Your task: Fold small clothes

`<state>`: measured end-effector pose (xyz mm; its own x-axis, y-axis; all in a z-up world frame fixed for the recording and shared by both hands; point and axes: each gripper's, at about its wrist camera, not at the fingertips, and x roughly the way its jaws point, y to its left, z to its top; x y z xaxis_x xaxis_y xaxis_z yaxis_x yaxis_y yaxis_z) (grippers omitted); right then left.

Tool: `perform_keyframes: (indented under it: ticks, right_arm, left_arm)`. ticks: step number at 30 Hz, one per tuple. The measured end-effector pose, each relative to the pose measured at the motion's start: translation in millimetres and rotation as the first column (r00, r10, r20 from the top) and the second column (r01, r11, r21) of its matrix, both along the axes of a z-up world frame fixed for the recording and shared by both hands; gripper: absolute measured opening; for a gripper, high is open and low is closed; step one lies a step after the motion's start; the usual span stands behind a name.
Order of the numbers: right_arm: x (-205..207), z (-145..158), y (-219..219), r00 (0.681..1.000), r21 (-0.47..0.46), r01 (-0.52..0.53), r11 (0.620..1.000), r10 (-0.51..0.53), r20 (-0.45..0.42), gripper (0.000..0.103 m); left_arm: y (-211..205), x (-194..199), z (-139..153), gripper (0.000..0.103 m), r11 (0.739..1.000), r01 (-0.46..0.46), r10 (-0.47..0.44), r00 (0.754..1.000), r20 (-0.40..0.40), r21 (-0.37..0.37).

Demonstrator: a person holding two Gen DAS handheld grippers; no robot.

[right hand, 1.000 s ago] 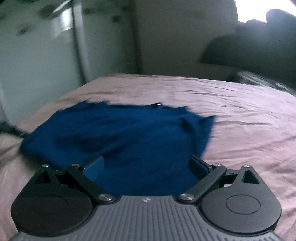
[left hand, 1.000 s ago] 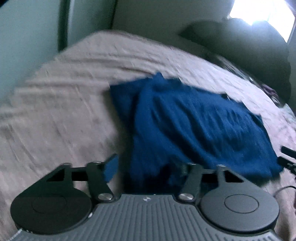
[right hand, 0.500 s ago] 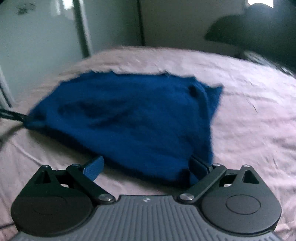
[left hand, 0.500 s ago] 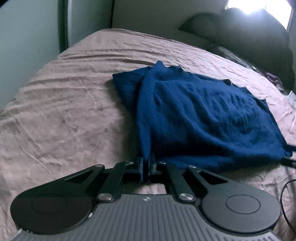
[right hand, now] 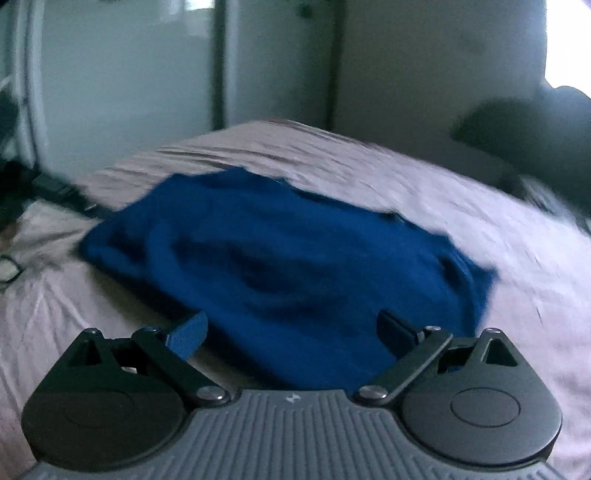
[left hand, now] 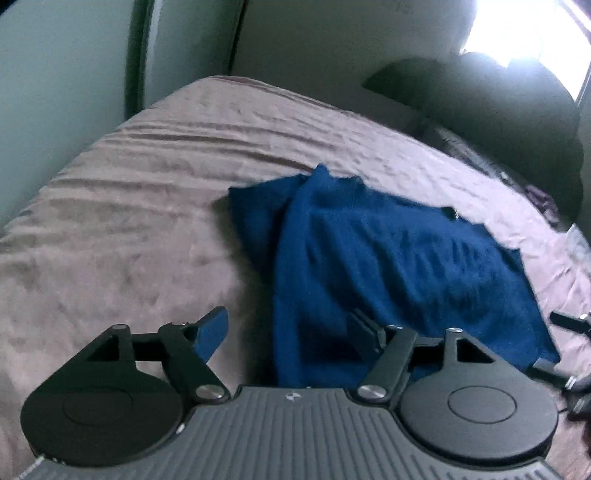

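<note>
Right, I'm over the bed (left hand: pixel 122 236), a wide mattress under a wrinkled pinkish-brown sheet, and the room around it is dim. Pale walls behind, a dark vertical strip (left hand: pixel 135 55) on the far wall in my left view, and a blown-out bright window (left hand: pixel 524 33) top right with a big dark rounded shape (left hand: pixel 491 107) sitting below it, too shadowed for me to name.

The blue garment (left hand: pixel 388 266) lies on the sheet, roughly in the middle of the bed, partly folded, one layer lapped over another along its left side in the left view. My left gripper (left hand: pixel 288 332) has its fingers spread wide, nothing between them; the near edge of the cloth runs into the gap, but both pads stand clear of it. My right gripper (right hand: pixel 293 332) is the same story, fingers apart and empty, with the garment (right hand: pixel 280 266) spreading out just ahead of them.

Now the differences. The left view catches black gear at the far right edge, which looks like my other tool (left hand: pixel 569 347), and a small dark purplish item (left hand: pixel 539 195) on the bed near the dark shape. The right view instead shows a pale glossy door or panel (right hand: pixel 125 74) on the far wall and dark clutter (right hand: pixel 48 188) off the bed's left corner. Both views are motion-smeared, the right one worse.
</note>
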<state>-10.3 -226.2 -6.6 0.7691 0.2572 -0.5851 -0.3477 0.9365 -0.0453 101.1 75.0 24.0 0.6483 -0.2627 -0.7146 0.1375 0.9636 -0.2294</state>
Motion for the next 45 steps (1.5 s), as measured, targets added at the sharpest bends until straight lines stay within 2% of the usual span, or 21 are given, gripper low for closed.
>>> perform_keyframes:
  ticks: [5,10,13,18,25,30,33,34,36,38,40,42,44,45]
  right_arm:
    - [4,-5,59,0.994,-0.097,-0.106,0.990,0.109,0.030,0.099]
    - [-9,-11,112,0.974,-0.225,-0.189,0.956,0.212,0.084,0.099]
    - [-9,-15,135,0.962,-0.272,-0.218,0.937,0.254,0.104,0.099]
    - [-10,-35,171,0.946,-0.334,-0.263,0.905,0.310,0.094,0.099]
    - [-1,-50,199,0.945,-0.389,-0.160,0.907,0.255,0.205,0.098]
    - [14,-55,212,0.933,-0.438,-0.099,0.894,0.237,0.272,0.098]
    - [17,-58,227,0.913,-0.512,-0.070,0.856,0.263,0.314,0.098]
    - [17,-59,232,0.904,-0.535,-0.064,0.842,0.276,0.326,0.094]
    - [19,-59,240,0.900,-0.556,-0.075,0.827,0.297,0.320,0.077]
    - [21,-63,248,0.897,-0.577,-0.100,0.811,0.325,0.301,0.045]
    - [18,-68,254,0.888,-0.596,-0.125,0.793,0.357,0.289,0.030]
    - [13,-72,257,0.877,-0.608,-0.137,0.782,0.381,0.292,0.023]
    - [11,-73,258,0.866,-0.616,-0.149,0.774,0.402,0.296,0.021]
    - [11,-73,258,0.864,-0.614,-0.157,0.774,0.408,0.294,0.020]
  left_arm:
    - [5,33,-2,0.076,0.999,-0.028,0.026,0.999,-0.046,-0.046]
    - [20,74,-10,0.079,0.984,-0.071,0.050,0.991,-0.127,-0.164]
    - [28,96,-18,0.079,0.974,-0.088,0.053,0.984,-0.169,-0.207]
    - [30,118,-27,0.082,0.971,-0.041,-0.003,0.983,-0.185,-0.235]
    - [17,134,-32,0.090,0.959,0.074,-0.124,0.978,-0.169,-0.275]
    - [9,145,-34,0.090,0.953,0.095,-0.139,0.980,-0.139,-0.287]
    - [3,151,-35,0.090,0.954,0.103,-0.141,0.983,-0.118,-0.281]
    - [2,153,-35,0.089,0.956,0.104,-0.139,0.984,-0.111,-0.276]
    - [1,156,-35,0.087,0.958,0.106,-0.137,0.985,-0.101,-0.266]
    - [0,158,-35,0.081,0.962,0.105,-0.133,0.987,-0.094,-0.253]
    - [0,160,-34,0.074,0.968,0.102,-0.126,0.988,-0.090,-0.231]
    - [0,161,-34,0.063,0.974,0.096,-0.116,0.989,-0.089,-0.207]
    - [1,162,-33,0.043,0.981,0.083,-0.100,0.991,-0.093,-0.177]
    - [2,162,-33,0.042,0.983,0.077,-0.094,0.991,-0.095,-0.166]
